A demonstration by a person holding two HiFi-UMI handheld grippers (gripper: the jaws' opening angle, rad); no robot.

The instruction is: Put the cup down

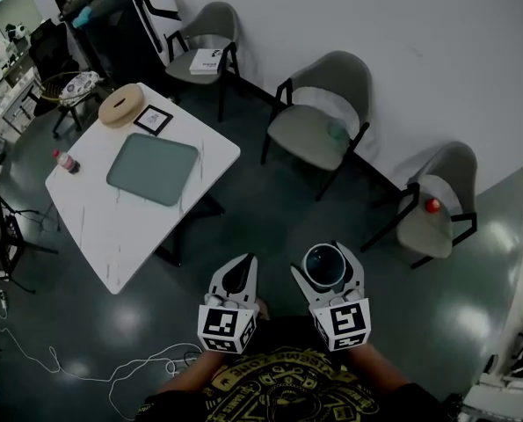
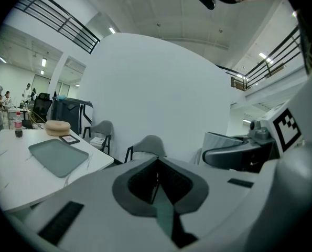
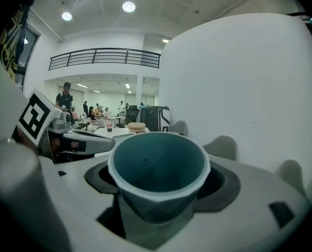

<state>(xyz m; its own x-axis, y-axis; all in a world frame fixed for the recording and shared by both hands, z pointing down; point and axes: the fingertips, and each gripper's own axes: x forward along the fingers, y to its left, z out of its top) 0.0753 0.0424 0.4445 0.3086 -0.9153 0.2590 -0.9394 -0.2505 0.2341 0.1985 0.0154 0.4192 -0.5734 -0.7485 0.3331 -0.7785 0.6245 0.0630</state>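
A pale cup (image 1: 323, 266) with a teal inside stands upright between the jaws of my right gripper (image 1: 325, 268), which is shut on it; its open mouth (image 3: 159, 164) fills the right gripper view. My left gripper (image 1: 238, 273) is held beside it at the same height over the dark floor, jaws shut together with nothing between them (image 2: 157, 180). Both grippers are close to my body, well away from the white table (image 1: 112, 222) at the upper left. The cup also shows from the side in the left gripper view (image 2: 221, 140).
On the white table lie a grey-green tray (image 1: 152, 169), a tan ring (image 1: 121, 105), a small framed card (image 1: 153, 120) and a bottle (image 1: 66, 162). Three grey chairs (image 1: 318, 121) stand along the wall. A white cable (image 1: 76, 367) trails on the floor.
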